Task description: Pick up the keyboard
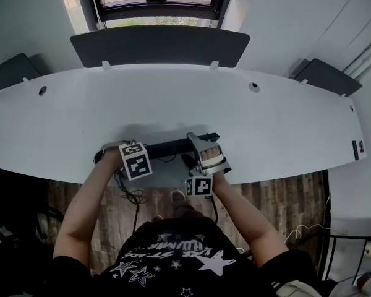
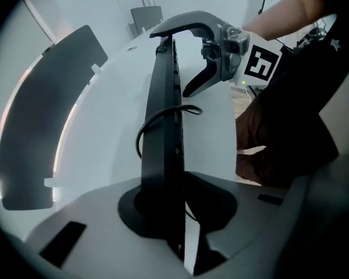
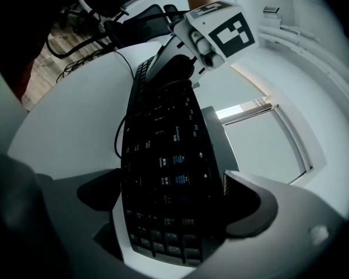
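The black keyboard (image 1: 167, 147) stretched lengthways along the near edge of the white worktop (image 1: 173, 91), about midway along it. The left tongs (image 2: 168, 214) pointed down and pinched its left end, which showed edge-on between them. The right tongs (image 3: 174, 214) pinched the right end, with the keys turned toward that camera. A dark cable (image 2: 146, 124) looped out from the keyboard over the worktop. Whether the keyboard touched the worktop could not be told.
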### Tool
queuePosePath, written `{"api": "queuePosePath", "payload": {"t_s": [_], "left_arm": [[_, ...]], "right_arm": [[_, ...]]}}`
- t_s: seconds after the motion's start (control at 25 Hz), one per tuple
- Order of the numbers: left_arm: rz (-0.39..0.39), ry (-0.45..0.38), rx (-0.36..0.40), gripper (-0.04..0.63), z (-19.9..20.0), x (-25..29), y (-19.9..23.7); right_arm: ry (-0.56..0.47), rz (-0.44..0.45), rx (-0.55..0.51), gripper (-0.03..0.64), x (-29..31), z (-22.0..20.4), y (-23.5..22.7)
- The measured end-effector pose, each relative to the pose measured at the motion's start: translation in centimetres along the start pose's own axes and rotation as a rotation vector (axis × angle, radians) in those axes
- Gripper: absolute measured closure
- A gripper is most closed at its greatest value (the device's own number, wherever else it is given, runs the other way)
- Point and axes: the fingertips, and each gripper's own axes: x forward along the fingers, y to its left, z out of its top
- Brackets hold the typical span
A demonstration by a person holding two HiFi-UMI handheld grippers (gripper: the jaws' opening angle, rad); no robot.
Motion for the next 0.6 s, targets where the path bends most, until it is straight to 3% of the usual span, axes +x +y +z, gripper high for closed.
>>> {"api": "queuePosePath", "payload": {"t_s": [0.28,0.48,0.52,0.6], "left_arm": [[-0.066,-0.041,-0.153,0.526,-0.5,-1.1,-1.4],[-0.064,-0.127,-0.291,0.526,-2.0,-1.8,-1.4],[-0.076,-0.153,-0.335,0.526,-2.2,-2.1,-1.6],[-0.127,-0.217,-0.425,0.526,-2.4,-3.0,-2.5]], "right_arm": [[0.013,-0.039,0.136,0.080,-1.4,-0.3,-1.6],[-0.015,-0.066,0.323,0.081,-3.3,-0.3,-3.3],[-0.019,-0.069,0.373,0.091,-3.8,-0.2,-3.7],[-0.021,-0.085,0.502,0.194,-4.9,0.0,-4.7]]}}
